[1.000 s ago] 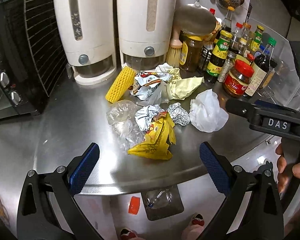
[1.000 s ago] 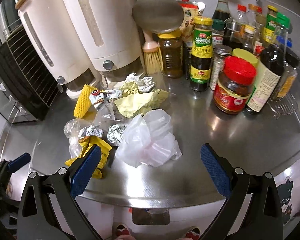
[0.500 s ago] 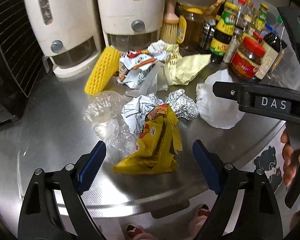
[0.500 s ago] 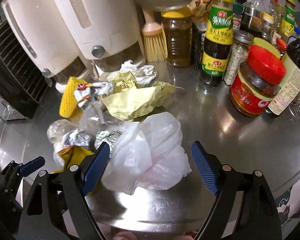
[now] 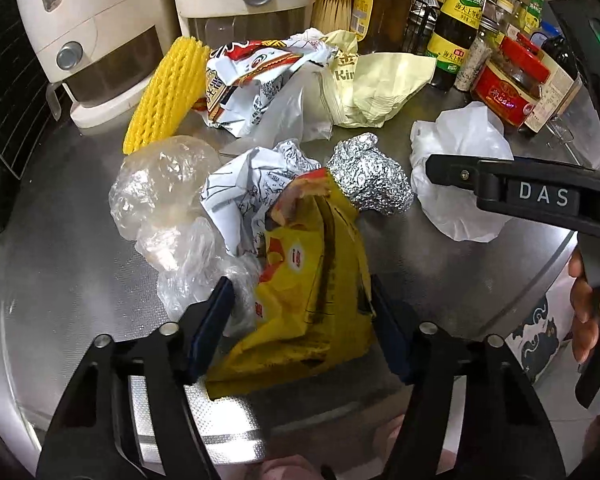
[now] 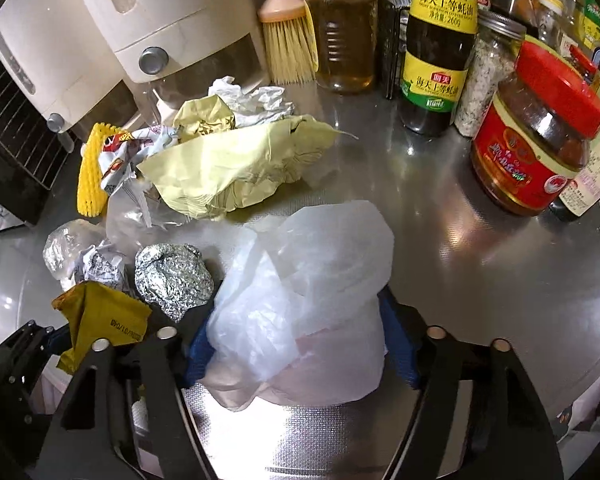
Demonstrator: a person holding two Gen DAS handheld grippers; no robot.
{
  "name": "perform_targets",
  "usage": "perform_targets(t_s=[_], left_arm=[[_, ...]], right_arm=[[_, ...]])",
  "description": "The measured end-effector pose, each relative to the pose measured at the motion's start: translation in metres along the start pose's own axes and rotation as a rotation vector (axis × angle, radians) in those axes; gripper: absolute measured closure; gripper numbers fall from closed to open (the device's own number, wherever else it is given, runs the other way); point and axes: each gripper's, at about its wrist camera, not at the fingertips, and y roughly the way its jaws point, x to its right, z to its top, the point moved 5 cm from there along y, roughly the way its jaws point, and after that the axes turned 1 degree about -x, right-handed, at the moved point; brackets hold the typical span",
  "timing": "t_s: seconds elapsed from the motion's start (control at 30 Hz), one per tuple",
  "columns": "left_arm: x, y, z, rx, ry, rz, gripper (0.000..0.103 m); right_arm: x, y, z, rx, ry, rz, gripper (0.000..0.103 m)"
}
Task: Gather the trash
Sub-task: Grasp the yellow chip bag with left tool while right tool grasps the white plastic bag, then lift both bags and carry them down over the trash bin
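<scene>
A pile of trash lies on the steel counter (image 5: 68,272). My left gripper (image 5: 300,320) has its jaws around a crumpled yellow snack wrapper (image 5: 312,292), pads touching its sides. My right gripper (image 6: 300,344) has its jaws around a white plastic bag (image 6: 308,304), which also shows in the left wrist view (image 5: 456,148). A foil ball (image 5: 370,178) lies between the two, also seen in the right wrist view (image 6: 172,276). Clear plastic wrap (image 5: 160,188), a printed white wrapper (image 5: 256,80), a pale yellow bag (image 6: 236,168) and a yellow foam net (image 5: 164,96) lie behind.
Two white dispensers (image 5: 100,28) stand at the back left beside a black rack (image 5: 0,80). A brush (image 6: 288,36), sauce bottles (image 6: 440,40) and a red-lidded jar (image 6: 540,132) crowd the back right. The counter's front edge is just below both grippers.
Both grippers moved forward over the counter and narrowed: the left onto the yellow wrapper, the right onto the white bag.
</scene>
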Motion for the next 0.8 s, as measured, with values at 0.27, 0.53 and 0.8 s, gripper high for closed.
perform_targets(t_s=[0.27,0.53,0.8], left_arm=[[0.000,-0.002,0.002,0.000,-0.009,-0.004,0.060],[0.006,-0.031,-0.002,0.045,-0.014,0.028,0.061],[0.004,-0.081,-0.015,0.117,-0.035,0.049,0.061]], right_arm=[[0.001,-0.008,-0.006,-0.012,-0.001,0.029,0.070],[0.002,-0.039,-0.014,0.025,-0.001,0.025,0.073],[-0.007,-0.088,-0.024,0.107,-0.013,0.045,0.073]])
